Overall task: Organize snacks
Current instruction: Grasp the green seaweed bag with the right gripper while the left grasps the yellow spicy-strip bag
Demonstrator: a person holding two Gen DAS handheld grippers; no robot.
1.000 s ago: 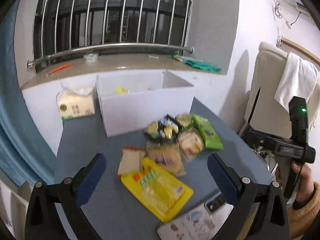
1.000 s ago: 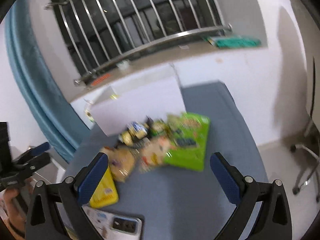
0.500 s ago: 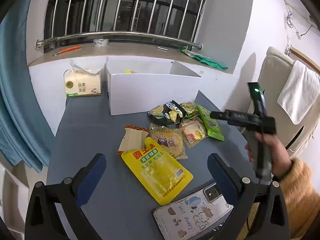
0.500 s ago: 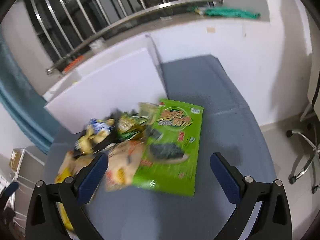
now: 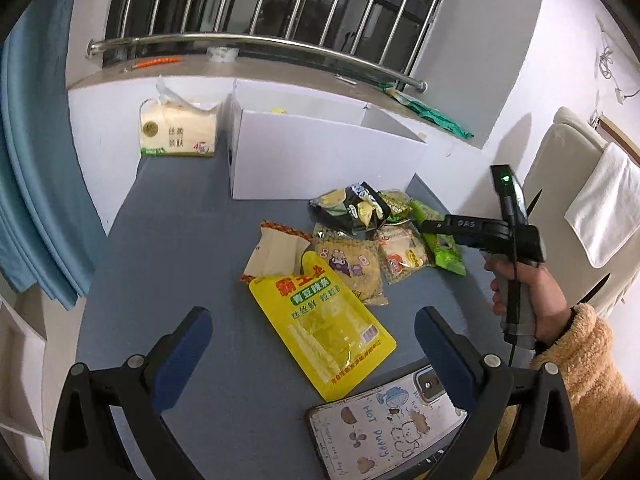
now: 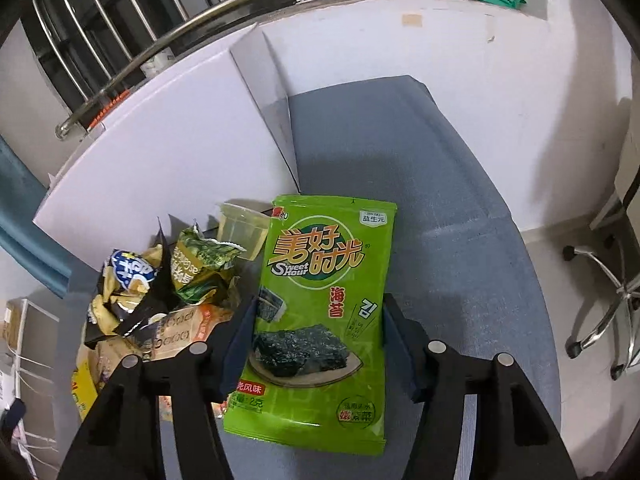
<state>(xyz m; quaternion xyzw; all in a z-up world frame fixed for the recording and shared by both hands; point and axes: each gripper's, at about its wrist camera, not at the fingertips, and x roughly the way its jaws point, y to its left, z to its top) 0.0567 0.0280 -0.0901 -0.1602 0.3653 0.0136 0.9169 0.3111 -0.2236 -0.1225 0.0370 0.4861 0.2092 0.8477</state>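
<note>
A pile of snack packets lies on the blue-grey table (image 5: 180,248) in front of a white box (image 5: 320,160). The green seaweed packet (image 6: 324,304) lies flat at the pile's right edge, also seen in the left wrist view (image 5: 440,244). My right gripper (image 6: 320,344) is low over it, fingers (image 6: 240,340) on either side of the packet, partly closed, grip not certain. My left gripper (image 5: 312,344) is open and empty above a yellow packet (image 5: 324,320). A beige packet (image 5: 276,252), a cartoon packet (image 5: 352,264) and a black chip bag (image 5: 348,208) lie nearby.
A tissue pack (image 5: 176,132) stands left of the box. A phone (image 5: 392,420) in a cartoon case lies at the table's near edge. A window ledge with metal bars (image 5: 256,40) runs behind. A chair with a towel (image 5: 600,208) stands right.
My right gripper has moved down and forward onto the green seaweed packet, and its fingers have narrowed around it. My left gripper has shifted only slightly.
</note>
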